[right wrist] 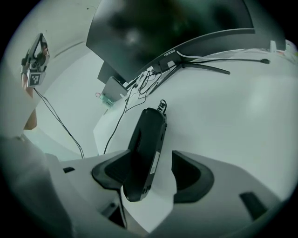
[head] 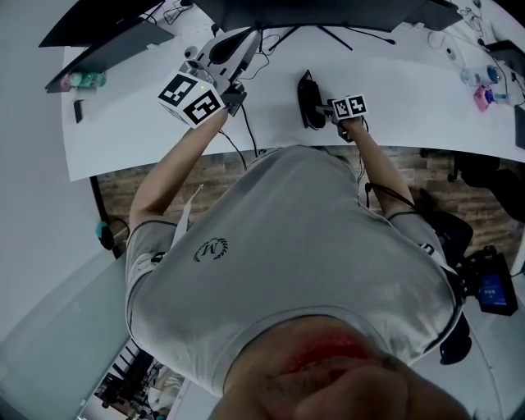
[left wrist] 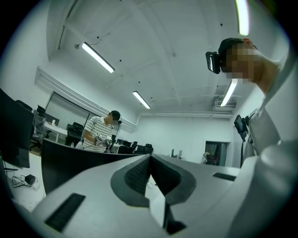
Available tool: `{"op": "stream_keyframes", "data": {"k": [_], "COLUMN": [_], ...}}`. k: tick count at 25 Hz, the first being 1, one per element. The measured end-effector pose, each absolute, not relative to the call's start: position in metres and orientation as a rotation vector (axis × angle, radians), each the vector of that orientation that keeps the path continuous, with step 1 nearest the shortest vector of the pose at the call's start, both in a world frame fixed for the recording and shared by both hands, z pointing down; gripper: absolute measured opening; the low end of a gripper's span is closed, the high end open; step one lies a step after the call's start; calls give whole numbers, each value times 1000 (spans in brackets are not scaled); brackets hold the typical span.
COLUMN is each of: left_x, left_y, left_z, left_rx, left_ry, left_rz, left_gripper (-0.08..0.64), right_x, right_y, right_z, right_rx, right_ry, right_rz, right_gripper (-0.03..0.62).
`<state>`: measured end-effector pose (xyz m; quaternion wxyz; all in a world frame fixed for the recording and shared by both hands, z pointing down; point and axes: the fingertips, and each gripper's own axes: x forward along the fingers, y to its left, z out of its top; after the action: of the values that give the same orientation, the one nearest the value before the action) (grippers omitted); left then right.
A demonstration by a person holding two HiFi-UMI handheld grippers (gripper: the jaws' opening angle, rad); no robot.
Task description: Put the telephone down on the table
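Office room, with a long white table [head: 394, 90] under a dark curved monitor [head: 328, 12]. I record the black oblong telephone handset [head: 310, 102] lying on the tabletop in the head view, just beside the right gripper [head: 332, 111].

The right gripper view shows this gripper [right wrist: 158, 174] with its jaws spread apart. The handset [right wrist: 148, 148] lies lengthwise between them. It sits close against the pad at the view's left, though I cannot confirm contact. A clear gap of white table [right wrist: 223, 121] separates it from the other pad. A coiled cord [right wrist: 162, 104] leaves the handset's far end.

The left gripper [head: 238, 41] is held up over the table's far side, well apart from the handset. In its own view, the left gripper [left wrist: 150, 172] has its jaw tips pressed together with nothing between them. It points towards ceiling strip lights [left wrist: 98, 57] and a person in a striped shirt [left wrist: 98, 135].
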<state>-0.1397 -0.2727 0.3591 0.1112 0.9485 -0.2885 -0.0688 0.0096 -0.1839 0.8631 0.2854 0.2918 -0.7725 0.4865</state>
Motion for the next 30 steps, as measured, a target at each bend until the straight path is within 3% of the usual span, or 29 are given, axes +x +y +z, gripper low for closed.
{"op": "stream_keyframes", "data": {"k": [11, 21, 26, 30], "left_x": [-140, -131, -121, -114], "left_y": [-276, -273, -276, -273], "left_z": [363, 357, 357, 352], "left_rx": [2782, 2800, 2811, 2810], "left_ry": [-876, -865, -849, -848], "left_rz": [-163, -151, -142, -130], "left_gripper": [9, 9, 9, 9], "right_x": [29, 58, 62, 60], "right_y": [-190, -186, -194, -195], "right_z": [868, 869, 870, 865], "right_rx": [746, 889, 932, 945], "right_ry": [-2156, -2180, -2172, -2097], "right_rz": [1457, 1859, 1906, 2104], "right_gripper": [279, 268, 261, 126]}}
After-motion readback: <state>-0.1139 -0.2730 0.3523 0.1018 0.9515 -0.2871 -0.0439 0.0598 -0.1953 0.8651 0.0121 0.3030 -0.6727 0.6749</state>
